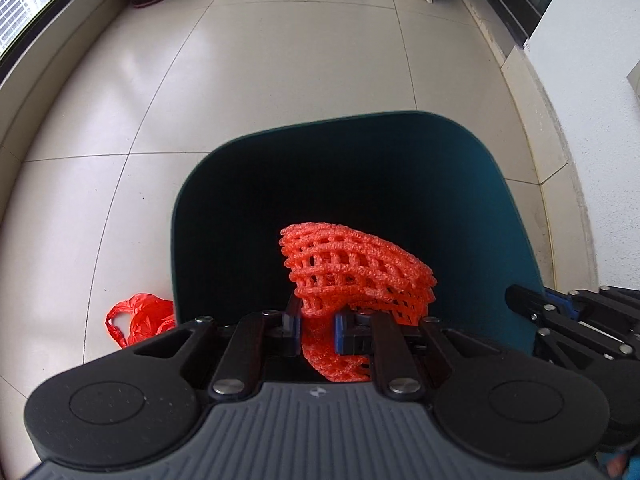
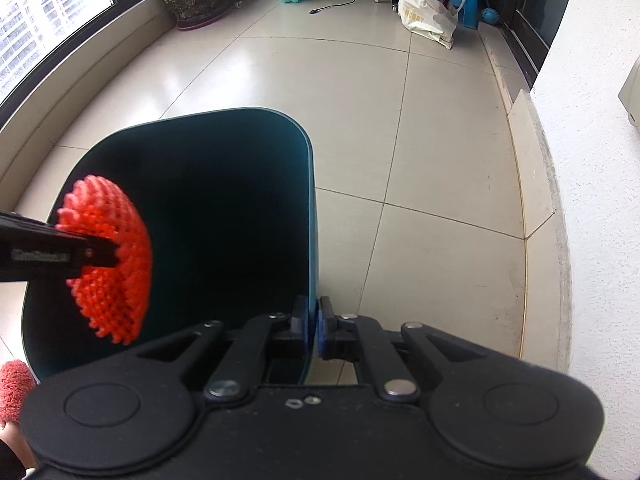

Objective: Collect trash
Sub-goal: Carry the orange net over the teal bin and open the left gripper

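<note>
Over the dark teal bin (image 1: 500,200), L gripper (image 1: 318,330) is pinching an orange foam net (image 1: 356,264), net hanging above the bin's mouth. R gripper (image 2: 313,330) is clamping the bin's rim w/ jaws tight. Red plastic bag (image 1: 140,318) is lying on floor just beside bin.

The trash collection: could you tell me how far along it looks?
Done: nothing visible in the dark teal bin. In hand: the left gripper holds the orange foam net over the bin's opening; the right gripper clamps its rim. Left: drop the net, then fetch the red plastic bag from the floor.
</note>
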The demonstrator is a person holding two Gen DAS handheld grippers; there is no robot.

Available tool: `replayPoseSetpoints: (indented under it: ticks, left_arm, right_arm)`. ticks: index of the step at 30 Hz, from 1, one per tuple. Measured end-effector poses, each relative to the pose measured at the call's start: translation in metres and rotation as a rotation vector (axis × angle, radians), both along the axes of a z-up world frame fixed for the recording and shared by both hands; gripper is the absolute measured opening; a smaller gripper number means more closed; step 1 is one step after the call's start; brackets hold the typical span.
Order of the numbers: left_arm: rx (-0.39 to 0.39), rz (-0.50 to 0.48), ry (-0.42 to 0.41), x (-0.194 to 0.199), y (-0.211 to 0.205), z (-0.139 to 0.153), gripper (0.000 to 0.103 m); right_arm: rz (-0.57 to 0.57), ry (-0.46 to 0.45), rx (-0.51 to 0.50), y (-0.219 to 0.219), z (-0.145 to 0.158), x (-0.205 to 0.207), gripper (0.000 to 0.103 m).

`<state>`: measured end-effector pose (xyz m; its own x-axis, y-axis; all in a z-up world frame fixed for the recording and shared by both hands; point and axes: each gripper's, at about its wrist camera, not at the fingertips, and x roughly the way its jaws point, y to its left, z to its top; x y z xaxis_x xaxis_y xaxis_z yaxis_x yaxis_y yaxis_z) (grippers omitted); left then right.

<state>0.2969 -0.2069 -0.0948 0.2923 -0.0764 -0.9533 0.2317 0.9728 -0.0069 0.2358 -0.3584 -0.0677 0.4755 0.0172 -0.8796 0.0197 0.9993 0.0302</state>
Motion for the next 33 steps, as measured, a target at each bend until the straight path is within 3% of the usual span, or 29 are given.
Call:
replayPoseSetpoints:
  ticks: [6, 18, 22, 24, 25, 26, 33]
  left_arm:
    - [0.046, -0.011, 0.074, 0.020, -0.015, -0.043, 0.014]
    - [0.073, -0.038, 0.163, 0.034, -0.020, -0.077, 0.015]
    - [0.058, -0.031, 0.147, 0.034, -0.018, -0.077, 0.028]
    - [0.065, -0.033, 0.126, 0.029, -0.016, -0.075, 0.041]
    - [0.059, -0.036, 0.118, 0.026, -0.016, -0.073, 0.056]
    - [0.054, -0.037, 0.106, 0.024, -0.015, -0.072, 0.063]
    - [0.010, -0.035, 0.080, 0.014, -0.011, -0.057, 0.063]
  right_arm:
    - [0.011, -0.002, 0.015, -0.004, 0.000, -0.002, 0.004]
    - [0.008, 0.005, 0.027, -0.005, 0.000, -0.002, 0.005]
    - [0.006, 0.006, 0.035, -0.008, 0.000, -0.001, 0.006]
    - [0.006, 0.007, 0.038, -0.009, 0.000, 0.000, 0.006]
    - [0.003, 0.008, 0.042, -0.010, -0.001, -0.001, 0.006]
    - [0.002, 0.009, 0.045, -0.010, -0.001, -0.001, 0.006]
    - [-0.001, 0.017, 0.049, -0.015, -0.003, 0.003, 0.006]
